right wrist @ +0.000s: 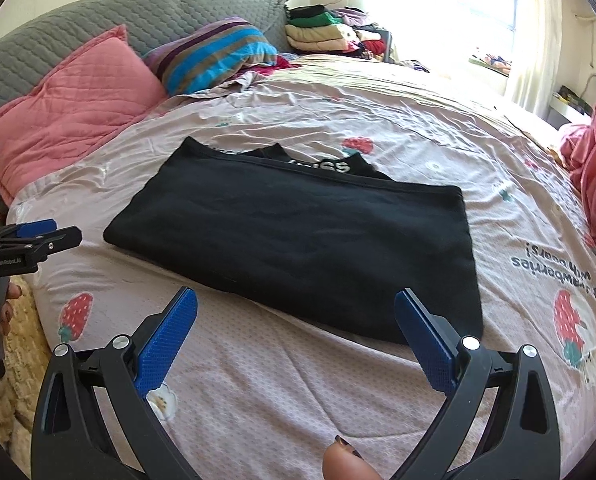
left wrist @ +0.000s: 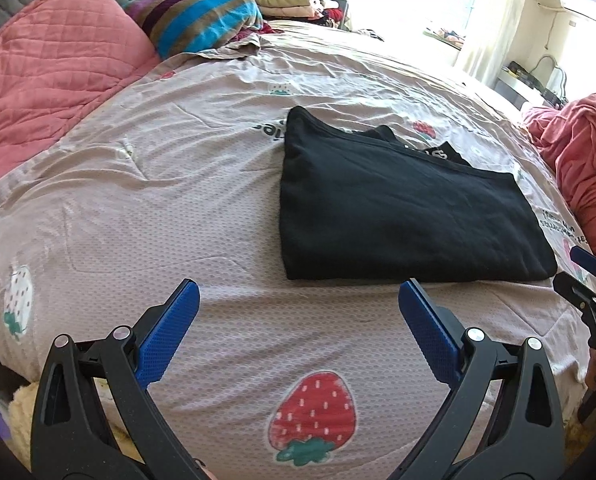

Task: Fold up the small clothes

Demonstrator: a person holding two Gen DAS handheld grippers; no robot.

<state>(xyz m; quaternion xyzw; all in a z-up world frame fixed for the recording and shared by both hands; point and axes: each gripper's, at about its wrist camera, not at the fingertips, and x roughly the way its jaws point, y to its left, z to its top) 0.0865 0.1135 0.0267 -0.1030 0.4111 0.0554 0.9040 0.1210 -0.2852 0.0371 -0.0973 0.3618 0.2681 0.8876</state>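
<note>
The folded black cotton garment (right wrist: 298,240) lies flat on the strawberry-print quilted bed cover (right wrist: 282,392), its long axis running left to right across both tools' line of sight. Its near edge sits just ahead of the right tool (right wrist: 296,312); the left tool (left wrist: 298,302) is off the garment's near left corner. Both tools gape wide, holding and touching nothing.

Left tool (left wrist: 298,320) and right tool (right wrist: 296,326) both gape wide.
</note>
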